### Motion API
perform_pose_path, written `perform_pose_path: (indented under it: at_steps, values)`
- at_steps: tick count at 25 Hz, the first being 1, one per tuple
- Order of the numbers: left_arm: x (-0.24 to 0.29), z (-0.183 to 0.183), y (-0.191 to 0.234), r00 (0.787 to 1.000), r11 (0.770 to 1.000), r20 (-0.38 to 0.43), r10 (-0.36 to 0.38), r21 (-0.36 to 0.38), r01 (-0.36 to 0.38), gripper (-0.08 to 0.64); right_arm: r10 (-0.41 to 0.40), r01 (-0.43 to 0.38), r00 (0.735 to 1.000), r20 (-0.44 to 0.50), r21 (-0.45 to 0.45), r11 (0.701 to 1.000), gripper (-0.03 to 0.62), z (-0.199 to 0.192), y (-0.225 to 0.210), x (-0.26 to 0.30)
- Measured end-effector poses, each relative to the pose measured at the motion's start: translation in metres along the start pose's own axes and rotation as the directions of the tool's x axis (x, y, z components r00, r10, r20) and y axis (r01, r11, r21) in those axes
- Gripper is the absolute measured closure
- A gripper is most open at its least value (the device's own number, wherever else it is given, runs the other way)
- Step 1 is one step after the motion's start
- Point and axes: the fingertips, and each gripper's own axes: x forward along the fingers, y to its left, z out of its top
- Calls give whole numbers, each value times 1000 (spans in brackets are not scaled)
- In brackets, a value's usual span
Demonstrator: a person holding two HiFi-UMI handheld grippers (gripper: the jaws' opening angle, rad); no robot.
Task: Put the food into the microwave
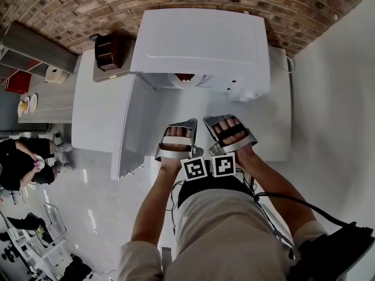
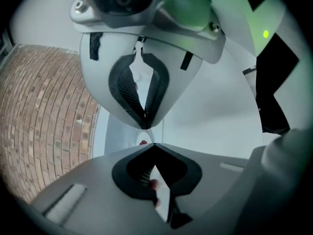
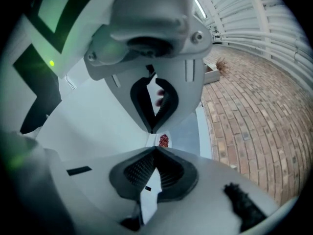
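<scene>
While the food (image 1: 185,77) lies on a plate inside the open microwave (image 1: 202,40), both grippers hang empty, side by side, in front of it.
Left gripper (image 2: 149,135): jaws pressed together, nothing between them. Right gripper (image 3: 154,140): jaws pressed together, nothing held. The microwave door (image 1: 130,127) stands swung out on the left.

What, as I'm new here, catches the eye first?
The white microwave sits at the top of the head view, its door swung open to the left, red food on a plate just inside. In front of it the left gripper and right gripper are side by side, jaws shut, empty.
</scene>
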Motion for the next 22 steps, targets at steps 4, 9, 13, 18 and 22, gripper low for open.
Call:
perform_pose_path:
  at_steps: [4, 9, 13, 18, 22]
  values:
    - [-8, 1, 7, 1000, 1000, 3, 20, 4, -20, 554, -21, 21, 1000, 8, -14, 1000, 586, 4, -7, -7]
    - [-15, 5, 15, 999, 999, 8, 40, 10, -40, 554, -38, 39, 999, 25, -28, 999, 586, 10, -10, -16]
    - [-18, 8, 15, 999, 999, 8, 46, 5, -46, 554, -38, 39, 999, 26, -36, 999, 586, 9, -8, -19]
    - [-18, 13, 15, 999, 999, 14, 45, 1, -45, 554, -38, 39, 999, 26, -40, 998, 586, 7, -6, -21]
    - [-20, 15, 15, 999, 999, 14, 47, 6, -47, 554, -41, 42, 999, 26, -40, 998, 586, 6, -7, -23]
